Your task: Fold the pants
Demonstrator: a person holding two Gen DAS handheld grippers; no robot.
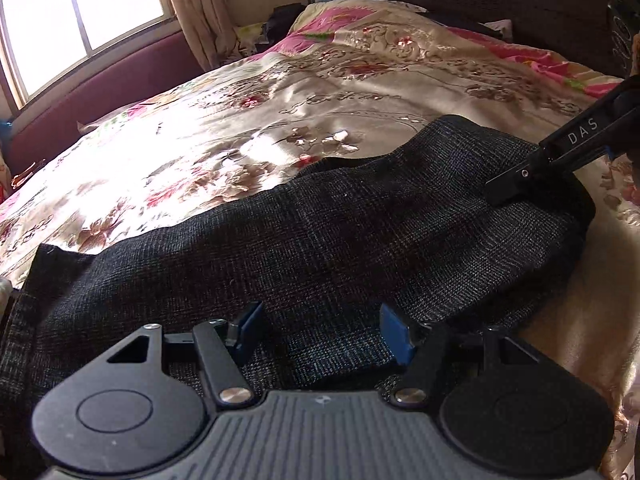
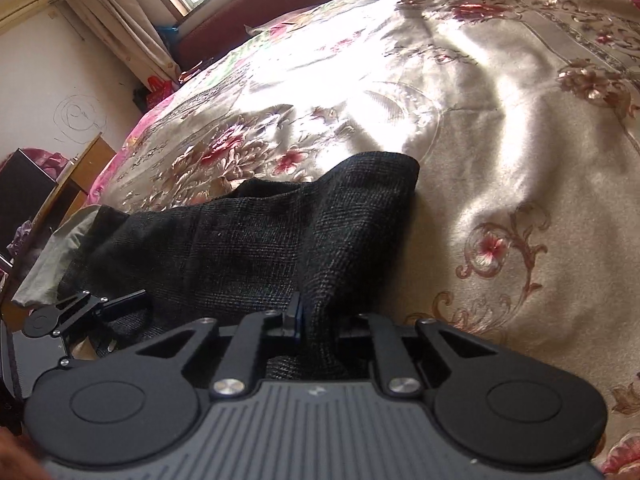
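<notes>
Dark grey checked pants [image 1: 320, 232] lie stretched across the flowered bed cover. My left gripper [image 1: 322, 332] hovers low over the near part of the cloth. Its blue-padded fingers [image 1: 396, 336] stand apart, with nothing pinched between them. My right gripper [image 2: 298, 316] is shut on a raised fold of the pants [image 2: 248, 236], and the cloth drapes up from its pads. In the left wrist view the right gripper [image 1: 508, 190] bites the pants' far right end. The right wrist view shows the left gripper [image 2: 120, 304] at the pants' left end.
A shiny cream and pink floral bed cover [image 1: 280, 96] spreads behind and to the right of the pants [image 2: 500, 184]. A dark headboard [image 1: 500, 4] is at the back, and a window [image 1: 80, 8] and curtain at the left. A grey cloth [image 2: 48, 268] hangs off the bed's left edge.
</notes>
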